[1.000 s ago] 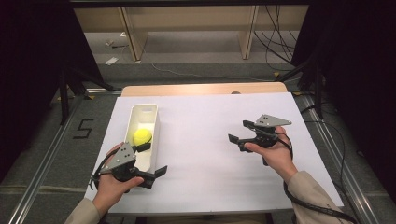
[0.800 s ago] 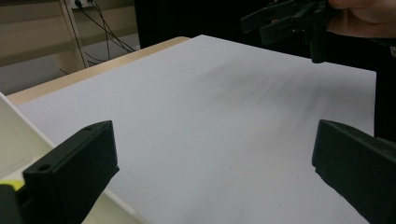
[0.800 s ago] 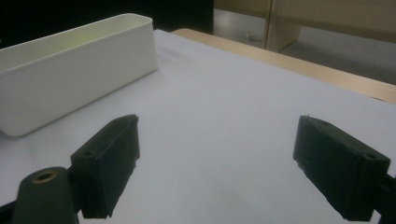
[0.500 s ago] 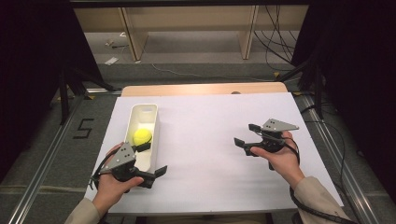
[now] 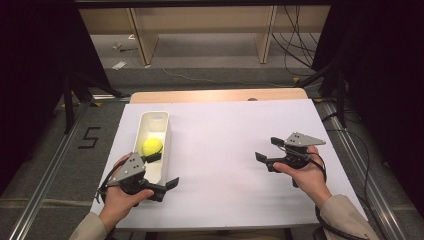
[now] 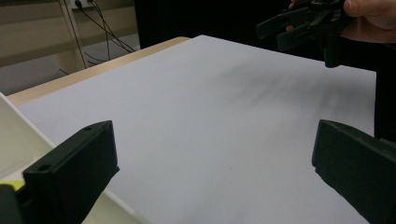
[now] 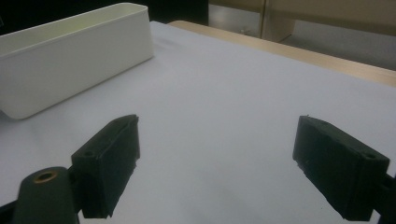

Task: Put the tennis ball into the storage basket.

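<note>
Left claw (image 5: pixel 161 171) sits nearest, at the near-left corner of the worktop (image 5: pixel 225 145), jaws spread wide with nothing between them; one jaw reaches over the near end of the white bin (image 5: pixel 161 150). In the left gripper view the jaws frame bare white sheet, bin wall at the lower left.

Right claw (image 5: pixel 269 150) hangs over the right side of the worktop, well apart from the bin, jaws part-way apart and empty — pointing left, toward the bin, whose long white side wall shows in the right gripper view.

Yellow ball (image 5: pixel 152 146) lies inside the bin, in its near half, just beyond the left claw. Looks like a tennis ball: judged light, a little springy, fuzzy enough not to slip, not fragile, but free to roll. Round, so no long axis and no facing — any diameter serves. Best hold is probably from above, pads on opposite sides at the widest part, since the bin walls crowd it sideways.

The bin is oblong, long axis running near to far, open top up; stiff plastic by the look, light, likely to slide if nudged.
</note>
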A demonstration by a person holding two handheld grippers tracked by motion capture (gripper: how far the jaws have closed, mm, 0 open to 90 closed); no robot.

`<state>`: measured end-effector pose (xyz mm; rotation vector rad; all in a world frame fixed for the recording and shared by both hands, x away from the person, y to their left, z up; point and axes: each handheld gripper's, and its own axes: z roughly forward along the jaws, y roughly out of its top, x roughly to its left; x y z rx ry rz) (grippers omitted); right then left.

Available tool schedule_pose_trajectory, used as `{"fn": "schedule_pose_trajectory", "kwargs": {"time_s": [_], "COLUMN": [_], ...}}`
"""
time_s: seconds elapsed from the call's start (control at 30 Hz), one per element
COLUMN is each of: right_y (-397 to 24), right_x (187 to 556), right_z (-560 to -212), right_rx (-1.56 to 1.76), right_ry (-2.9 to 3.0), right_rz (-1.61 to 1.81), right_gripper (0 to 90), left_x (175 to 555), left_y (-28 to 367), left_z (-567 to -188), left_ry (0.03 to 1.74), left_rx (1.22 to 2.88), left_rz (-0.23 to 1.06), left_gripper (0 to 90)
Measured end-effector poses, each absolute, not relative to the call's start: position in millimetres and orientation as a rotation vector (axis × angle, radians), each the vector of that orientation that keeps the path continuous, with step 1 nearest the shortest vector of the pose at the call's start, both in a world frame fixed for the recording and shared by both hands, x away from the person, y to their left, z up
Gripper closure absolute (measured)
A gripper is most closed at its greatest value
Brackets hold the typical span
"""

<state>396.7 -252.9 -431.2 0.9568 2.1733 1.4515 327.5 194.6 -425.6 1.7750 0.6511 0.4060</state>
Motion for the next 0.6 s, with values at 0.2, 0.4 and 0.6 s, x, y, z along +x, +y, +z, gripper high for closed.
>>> {"fn": "schedule_pose_trajectory", "kwargs": {"time_s": [0.2, 0.4, 0.6], "right_y": [-252.3, -253.1, -254.0], "right_x": [396.5, 397.6, 397.8], "right_z": [-431.3, -431.7, -432.3], "right_rx": [0.949, 0.951, 0.956], "right_ry": [2.170, 2.160, 2.159], "right_rz": [1.462, 1.476, 1.482], "right_gripper": [15.9, 16.0, 15.9], "left_x": [327.6, 328.1, 328.9], "left_y": [194.7, 194.5, 194.1], "left_z": [-425.8, -425.9, -425.6], "left_ry": [0.650, 0.647, 0.645], "left_rx": [1.776, 1.778, 1.779], "left_rz": [0.404, 0.404, 0.404], "left_gripper": [0.0, 0.0, 0.0]}}
